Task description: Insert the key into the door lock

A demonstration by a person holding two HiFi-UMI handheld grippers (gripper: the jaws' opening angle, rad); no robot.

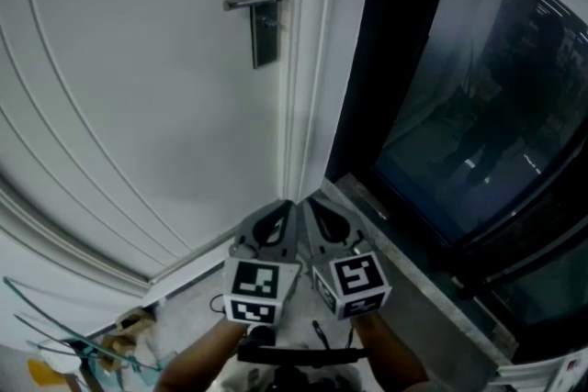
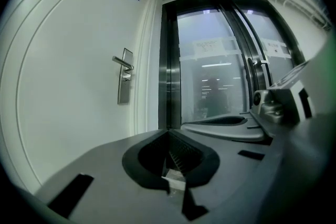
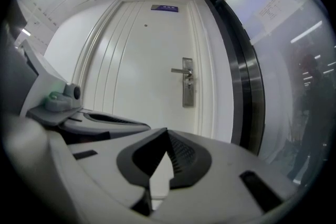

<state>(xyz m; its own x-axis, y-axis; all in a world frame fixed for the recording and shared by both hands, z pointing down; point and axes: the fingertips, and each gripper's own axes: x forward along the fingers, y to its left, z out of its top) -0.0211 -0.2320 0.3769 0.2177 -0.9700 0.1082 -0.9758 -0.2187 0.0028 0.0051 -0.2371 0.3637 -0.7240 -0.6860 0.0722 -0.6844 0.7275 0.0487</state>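
Ribbed jaws pressed together, left gripper point(image 1: 287, 205) and right gripper point(image 1: 310, 199) face a white panelled door point(image 1: 138, 106) with metal lever handle point(image 1: 253, 2).

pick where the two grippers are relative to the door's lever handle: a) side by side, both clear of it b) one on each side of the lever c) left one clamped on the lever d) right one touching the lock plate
a: in the head view the left gripper and right gripper sit side by side low in the frame, with bare white door between them and the lever handle.
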